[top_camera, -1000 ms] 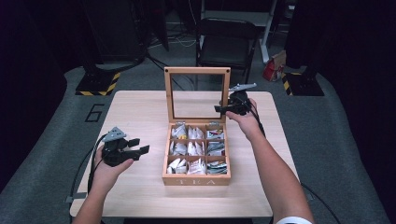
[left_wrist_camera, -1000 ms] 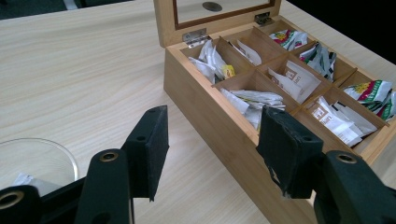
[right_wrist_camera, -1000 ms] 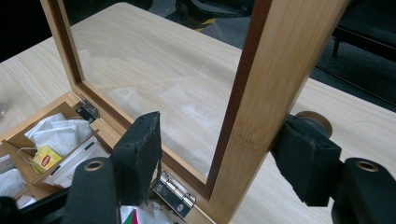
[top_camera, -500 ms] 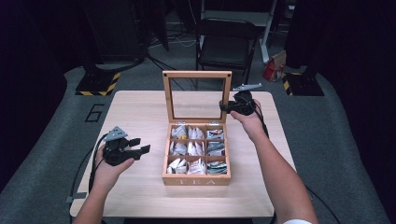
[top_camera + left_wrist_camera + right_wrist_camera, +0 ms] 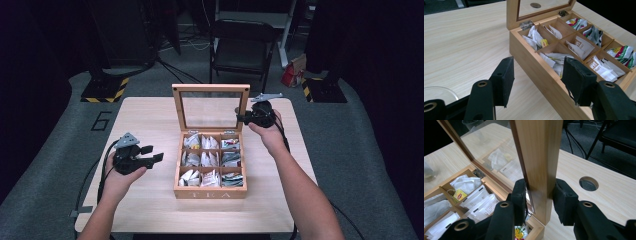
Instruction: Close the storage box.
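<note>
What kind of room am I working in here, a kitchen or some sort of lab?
Likely a lab or recording studio, not a kitchen: a wooden table on grey floor matting, hazard-striped stand bases, loose cables and a folding chair behind.

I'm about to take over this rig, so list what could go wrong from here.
The right gripper has just closed on the side frame of the upright glass lid, near its hinge end; pulling it down carelessly could slam the pane or pinch the tea bags that stick up. The left gripper stands open, off the tea box, so the unbraced box may slide or tip.
</note>
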Demonstrator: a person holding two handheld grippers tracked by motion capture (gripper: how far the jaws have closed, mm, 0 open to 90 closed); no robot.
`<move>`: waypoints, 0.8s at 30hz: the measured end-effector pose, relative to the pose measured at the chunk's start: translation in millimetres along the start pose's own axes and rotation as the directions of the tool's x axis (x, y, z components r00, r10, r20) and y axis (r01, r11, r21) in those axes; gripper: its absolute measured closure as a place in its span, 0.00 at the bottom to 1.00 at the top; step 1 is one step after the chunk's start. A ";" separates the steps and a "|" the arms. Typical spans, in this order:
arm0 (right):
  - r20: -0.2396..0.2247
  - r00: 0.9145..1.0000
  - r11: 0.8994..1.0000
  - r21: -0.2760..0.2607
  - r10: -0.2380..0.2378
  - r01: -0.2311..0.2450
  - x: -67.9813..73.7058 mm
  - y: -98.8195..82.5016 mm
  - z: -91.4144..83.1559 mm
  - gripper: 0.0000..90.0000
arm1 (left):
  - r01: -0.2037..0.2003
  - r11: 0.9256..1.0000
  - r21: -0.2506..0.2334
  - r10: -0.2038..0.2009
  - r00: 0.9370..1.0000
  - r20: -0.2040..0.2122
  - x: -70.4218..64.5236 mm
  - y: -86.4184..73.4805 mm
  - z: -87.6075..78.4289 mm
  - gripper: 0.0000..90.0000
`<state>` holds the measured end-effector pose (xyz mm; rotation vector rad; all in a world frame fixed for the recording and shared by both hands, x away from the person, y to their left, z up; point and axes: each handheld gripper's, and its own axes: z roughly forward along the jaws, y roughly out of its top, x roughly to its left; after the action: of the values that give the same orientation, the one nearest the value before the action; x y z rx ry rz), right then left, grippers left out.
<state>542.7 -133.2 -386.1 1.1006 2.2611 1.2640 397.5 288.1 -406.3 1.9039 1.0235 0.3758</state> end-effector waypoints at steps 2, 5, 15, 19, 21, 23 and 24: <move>-0.004 1.000 1.000 -0.007 0.000 0.000 0.9 -1.6 -1.1 0.70 | 0.010 1.000 0.003 -0.010 1.000 0.007 -0.3 1.7 2.1 0.48; -0.013 1.000 1.000 -0.009 0.008 -0.008 1.3 -2.8 -2.9 0.69 | 0.007 1.000 0.006 -0.007 1.000 0.009 0.3 5.2 4.6 0.48; -0.033 0.999 1.000 -0.014 -0.006 0.005 6.3 -3.2 -13.7 0.67 | -0.023 1.000 0.002 0.023 1.000 0.002 -1.4 26.7 6.7 0.48; -0.035 0.999 1.000 -0.018 -0.002 0.002 8.7 -5.6 -15.5 0.65 | -0.038 0.999 0.004 0.038 0.999 -0.002 -0.4 35.8 10.6 0.48; -0.043 0.999 1.000 -0.018 -0.007 0.006 9.5 -7.2 -16.8 0.65 | -0.033 0.999 -0.003 0.033 0.999 0.004 0.1 39.7 12.9 0.49; -0.045 0.999 1.000 -0.017 -0.010 0.009 10.8 -8.3 -17.8 0.64 | -0.037 0.999 -0.007 0.037 0.999 -0.002 0.4 43.8 15.2 0.49; -0.044 0.999 1.000 -0.017 -0.011 0.010 11.5 -8.8 -18.2 0.64 | -0.038 0.999 -0.010 0.038 0.999 -0.005 0.5 45.9 16.1 0.49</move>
<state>520.2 -137.7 -382.3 1.0639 2.2806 1.3132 430.8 268.3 -376.9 1.9165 0.9881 0.4073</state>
